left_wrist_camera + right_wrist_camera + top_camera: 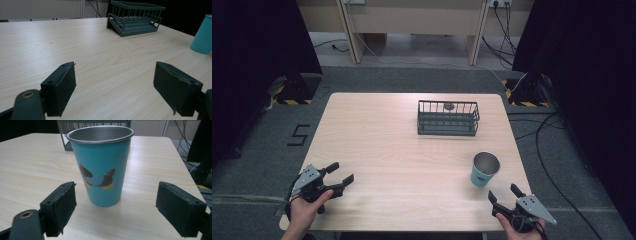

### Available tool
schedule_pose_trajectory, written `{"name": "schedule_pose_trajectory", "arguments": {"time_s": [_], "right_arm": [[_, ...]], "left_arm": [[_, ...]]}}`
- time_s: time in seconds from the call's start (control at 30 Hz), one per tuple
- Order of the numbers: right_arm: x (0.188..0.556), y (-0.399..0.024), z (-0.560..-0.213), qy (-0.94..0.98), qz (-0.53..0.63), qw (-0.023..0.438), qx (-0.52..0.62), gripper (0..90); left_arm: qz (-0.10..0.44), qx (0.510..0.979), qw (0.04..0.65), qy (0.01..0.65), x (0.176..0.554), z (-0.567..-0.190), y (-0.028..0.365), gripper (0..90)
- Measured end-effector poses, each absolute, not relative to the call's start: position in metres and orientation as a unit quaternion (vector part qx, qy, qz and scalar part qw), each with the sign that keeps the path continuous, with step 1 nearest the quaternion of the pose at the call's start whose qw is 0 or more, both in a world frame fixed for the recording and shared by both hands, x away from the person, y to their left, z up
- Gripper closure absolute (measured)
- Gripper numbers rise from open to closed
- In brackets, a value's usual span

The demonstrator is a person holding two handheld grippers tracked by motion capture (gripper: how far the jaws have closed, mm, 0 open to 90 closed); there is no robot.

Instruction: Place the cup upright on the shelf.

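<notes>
Inspector: Left gripper (336, 176) is sitting at the lower left of the high view, jaws standing wide apart and gripping nothing. In the left gripper view it is looking across bare table (75, 45) toward the wire basket (135, 17) at the upper middle of the frame, with the cup (203, 35) showing at the far right edge.

Clerk: And moving rightward?

Inspector: In the high view, the wire basket (448, 118) is standing in the upper middle of the table (377, 135), well apart from both hands. A small dark item (448, 106) is lying at its far side; I cannot tell what it is. The cup (485, 170), teal with a steel rim, is standing upright at the lower right, its long axis vertical, mouth up.

Clerk: The right hand?

Inspector: Right gripper (504, 192) is waiting at the lower right corner, jaws spread, holding nothing. The cup is lying just up and left of it, near but not touching. The right gripper view is confirming alignment: the cup (101, 165) is sitting centred between the two open jaws, farther along the table.

Clerk: Judgement?

Inspector: The right hand is plainly the nearer one. A straight advance should be bringing the jaws to either side of the cup wall.
</notes>
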State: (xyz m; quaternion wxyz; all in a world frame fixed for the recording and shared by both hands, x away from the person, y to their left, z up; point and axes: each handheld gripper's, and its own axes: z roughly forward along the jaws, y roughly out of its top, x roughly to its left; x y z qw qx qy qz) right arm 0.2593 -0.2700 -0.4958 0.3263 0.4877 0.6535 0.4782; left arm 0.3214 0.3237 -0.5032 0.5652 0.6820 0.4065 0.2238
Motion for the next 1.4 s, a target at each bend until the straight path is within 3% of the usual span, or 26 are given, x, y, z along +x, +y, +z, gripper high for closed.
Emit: {"name": "schedule_pose_trajectory", "arguments": {"time_s": [0.8,1.4], "right_arm": [[0.273,-0.259,-0.492,0.666,0.488,0.31,0.471,14.9],[0.308,-0.248,-0.493,0.685,0.469,0.296,0.471,14.5]], "left_arm": [[0.221,0.685,0.566,0.402,0.321,-0.503,0.321,17.6],[0.22,0.686,0.566,0.401,0.321,-0.503,0.321,17.7]]}}
